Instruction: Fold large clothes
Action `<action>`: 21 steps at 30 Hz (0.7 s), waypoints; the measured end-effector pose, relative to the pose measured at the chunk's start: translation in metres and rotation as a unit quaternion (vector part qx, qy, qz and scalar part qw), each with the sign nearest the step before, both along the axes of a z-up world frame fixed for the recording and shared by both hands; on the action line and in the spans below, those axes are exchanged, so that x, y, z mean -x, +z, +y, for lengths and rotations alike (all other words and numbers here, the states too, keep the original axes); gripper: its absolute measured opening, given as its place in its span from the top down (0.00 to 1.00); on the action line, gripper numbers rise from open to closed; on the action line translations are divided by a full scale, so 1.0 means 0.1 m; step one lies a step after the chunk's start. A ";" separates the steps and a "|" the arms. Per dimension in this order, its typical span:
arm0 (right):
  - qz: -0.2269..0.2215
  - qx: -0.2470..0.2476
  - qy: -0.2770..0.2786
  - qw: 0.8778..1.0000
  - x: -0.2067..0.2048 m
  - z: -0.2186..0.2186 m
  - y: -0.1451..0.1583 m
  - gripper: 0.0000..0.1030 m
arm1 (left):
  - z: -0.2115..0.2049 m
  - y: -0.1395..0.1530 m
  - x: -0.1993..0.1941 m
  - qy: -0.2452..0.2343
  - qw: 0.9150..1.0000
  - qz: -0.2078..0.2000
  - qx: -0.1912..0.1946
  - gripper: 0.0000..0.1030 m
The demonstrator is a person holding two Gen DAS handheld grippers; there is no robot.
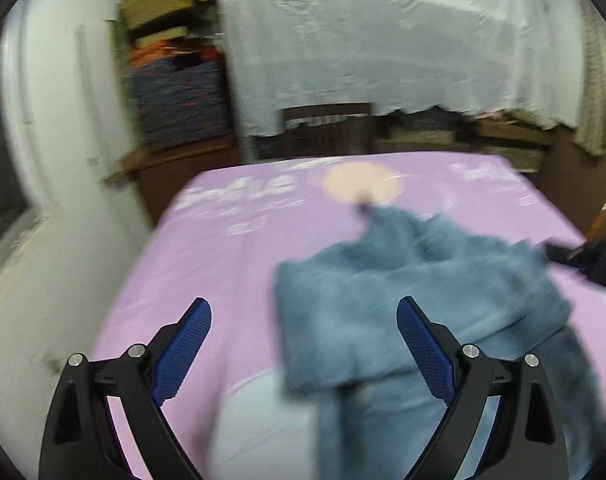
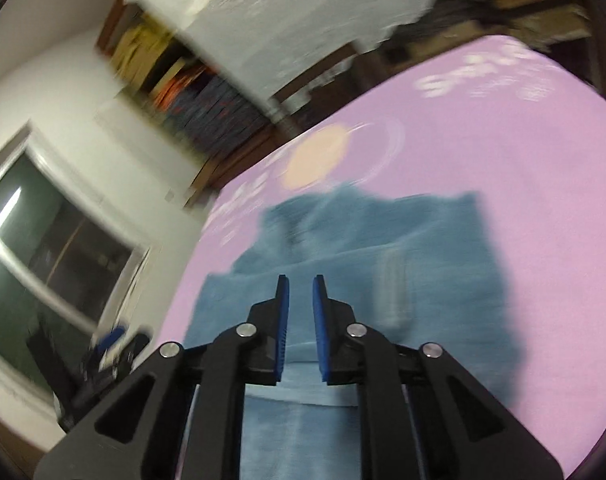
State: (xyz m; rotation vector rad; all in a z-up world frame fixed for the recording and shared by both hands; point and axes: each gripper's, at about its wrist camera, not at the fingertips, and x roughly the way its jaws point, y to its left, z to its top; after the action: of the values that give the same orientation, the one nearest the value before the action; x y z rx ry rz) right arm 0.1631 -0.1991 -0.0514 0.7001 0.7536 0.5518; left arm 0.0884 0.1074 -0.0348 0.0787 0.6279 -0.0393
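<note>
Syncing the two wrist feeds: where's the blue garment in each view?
Left wrist: blue garment lies right of centre on the pink sheet, mostly beyond the right side of the open left claw.
Right wrist: it fills the lower centre, directly ahead of and under the right claw.
Shared landmark: the peach circle printed on the sheet, just beyond the garment.

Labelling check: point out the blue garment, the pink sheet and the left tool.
blue garment (image 2: 343,248): right wrist view, middle of the folded cloth.
pink sheet (image 1: 223,248): left wrist view, bare patch left of the garment.
left tool (image 1: 303,320): left wrist view, midway between its fingertips.
</note>
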 end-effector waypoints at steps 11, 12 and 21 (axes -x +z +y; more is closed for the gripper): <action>0.084 -0.011 0.085 0.993 -0.53 0.73 -0.52 0.97 | -0.10 -0.90 -0.81 -0.007 0.990 0.136 0.020 0.13; 0.091 -0.015 0.087 0.992 -0.55 0.73 -0.58 1.00 | -0.03 -0.91 -0.81 -0.008 0.989 0.140 0.037 0.12; 0.119 -0.045 0.055 0.990 -0.48 0.16 -0.83 1.00 | 0.34 -0.98 -0.79 0.021 0.984 0.158 0.077 0.05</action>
State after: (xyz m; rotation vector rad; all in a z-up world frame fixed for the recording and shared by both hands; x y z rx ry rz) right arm 0.2114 -0.1832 -0.1344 0.8202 0.9982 0.6114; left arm 0.1677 0.1410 -0.1324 -0.0927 0.9423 -0.0606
